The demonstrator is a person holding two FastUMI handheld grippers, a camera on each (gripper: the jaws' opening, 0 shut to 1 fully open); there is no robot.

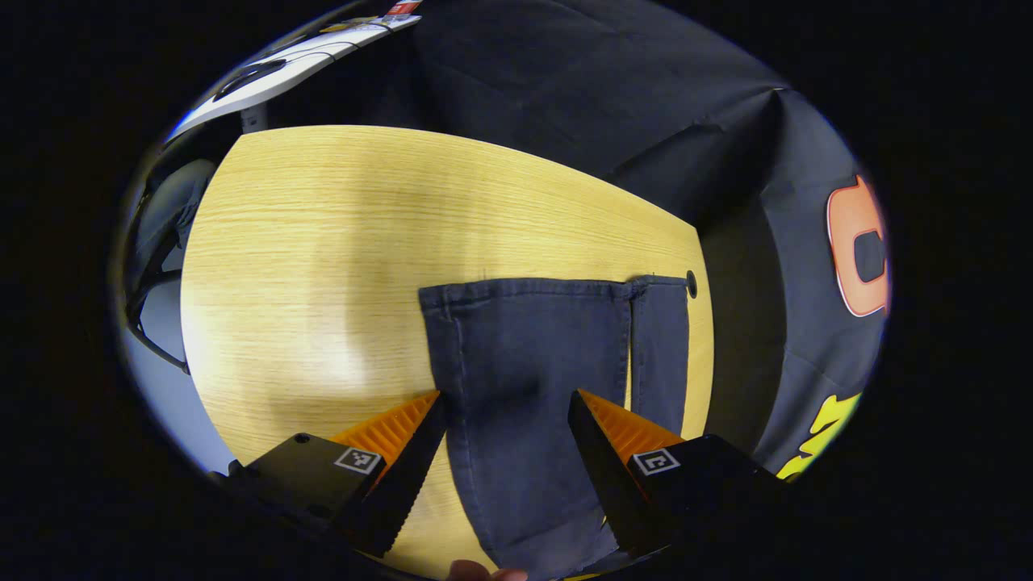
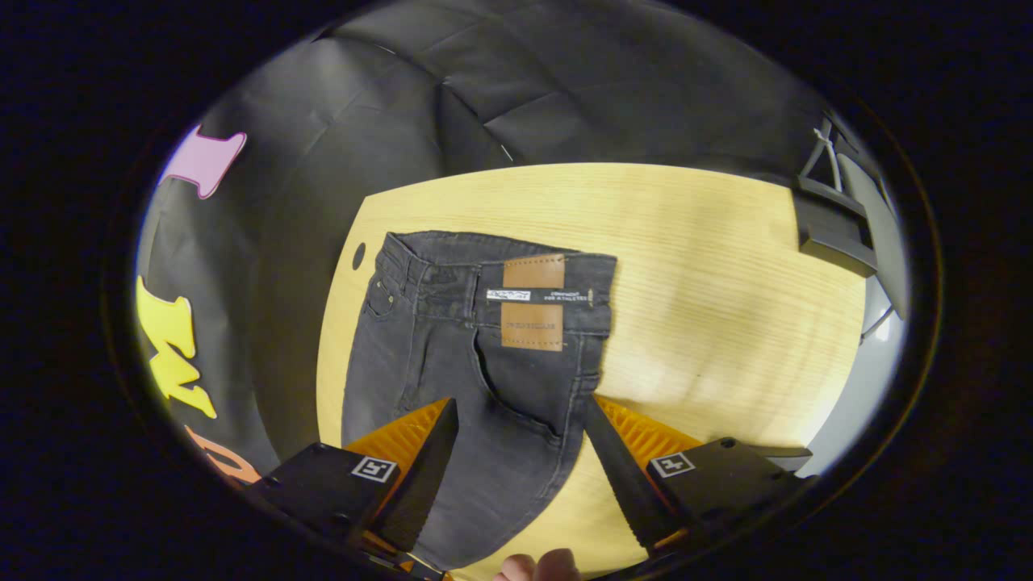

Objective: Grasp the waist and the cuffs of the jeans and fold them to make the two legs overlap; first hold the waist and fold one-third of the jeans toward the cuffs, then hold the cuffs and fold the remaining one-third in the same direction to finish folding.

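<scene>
Both grippers, left gripper & right gripper, are hovering w/ jaws wide over the jeans; legs ahead aren't aligning, risking an uneven fold.

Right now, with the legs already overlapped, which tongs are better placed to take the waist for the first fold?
The right tongs. They are open and point at the jeans' waist, with its leather patch straight ahead. The left tongs, also open, face the cuffs at the other end.

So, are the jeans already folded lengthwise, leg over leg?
Folded lengthwise, it seems: the jeans lie as one narrow strip on the table, and the two cuffs lie nearly overlapped. No thirds fold yet.
</scene>
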